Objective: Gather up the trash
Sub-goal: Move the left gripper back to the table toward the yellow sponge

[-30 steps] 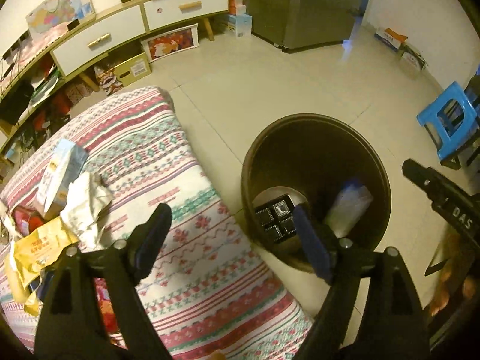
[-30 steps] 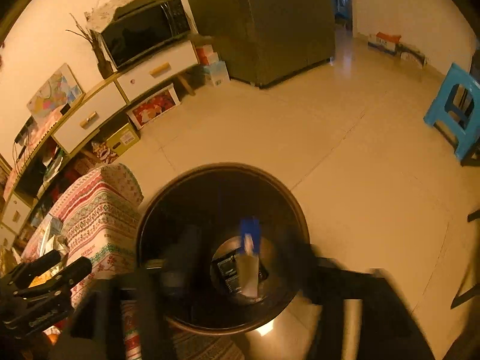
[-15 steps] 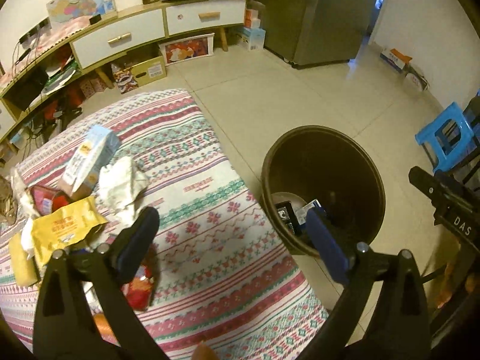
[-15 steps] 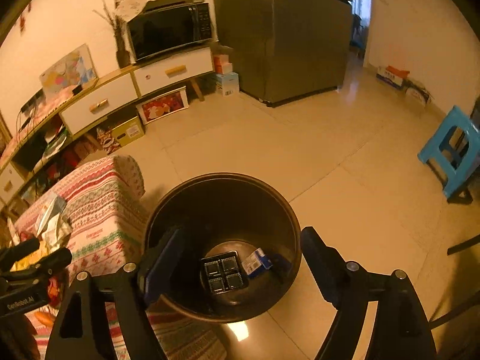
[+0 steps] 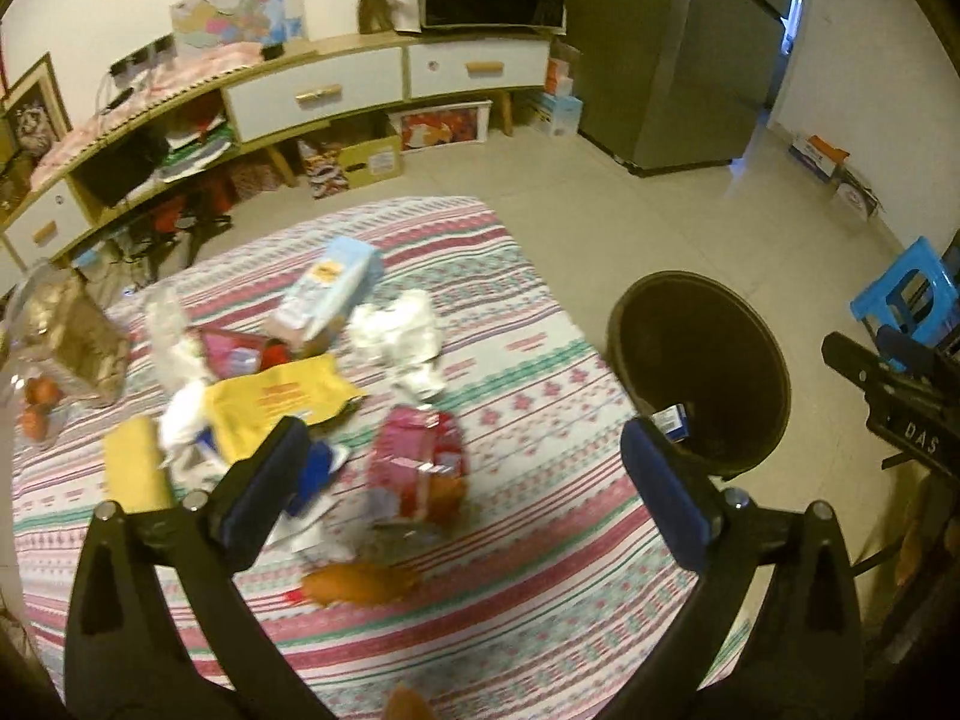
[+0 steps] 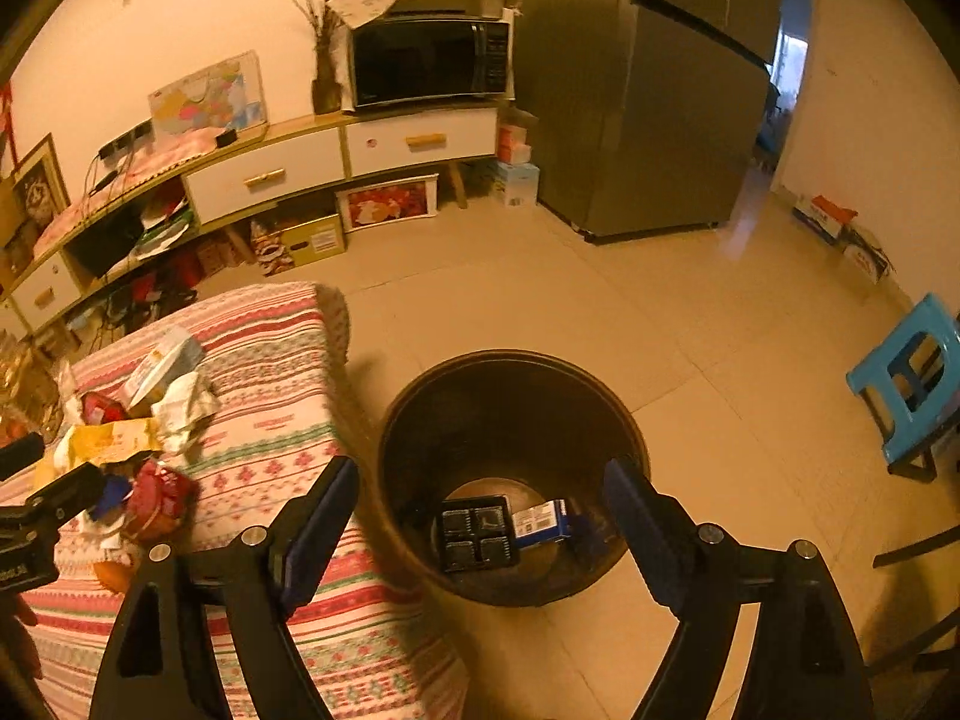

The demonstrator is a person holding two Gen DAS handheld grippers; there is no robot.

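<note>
My left gripper (image 5: 462, 450) hangs over the striped tablecloth (image 5: 540, 570), its jaws opening wide with nothing between them. Below it lies a heap of trash: a pink-red wrapper (image 5: 420, 462), a yellow packet (image 5: 282, 396), crumpled white paper (image 5: 399, 336) and a light blue carton (image 5: 327, 294). My right gripper (image 6: 480, 474) is above the dark brown bin (image 6: 510, 360), jaws also opening and empty. At the bin's bottom lie a black four-cell tray (image 6: 477, 534) and a small blue box (image 6: 540, 522). The bin (image 5: 702, 324) stands on the floor by the table's right edge.
A blue stool (image 6: 912, 384) stands right of the bin. A grey fridge (image 6: 636, 90) and a low cabinet (image 6: 336, 156) with a microwave (image 6: 429, 63) line the far wall. A gold bag (image 5: 78, 336) and orange fruit (image 5: 354, 585) also lie on the cloth.
My left gripper swung from over the bin to over the trash on the table. Both grippers rose and their jaws widened. The blue box dropped and settled beside the black tray.
</note>
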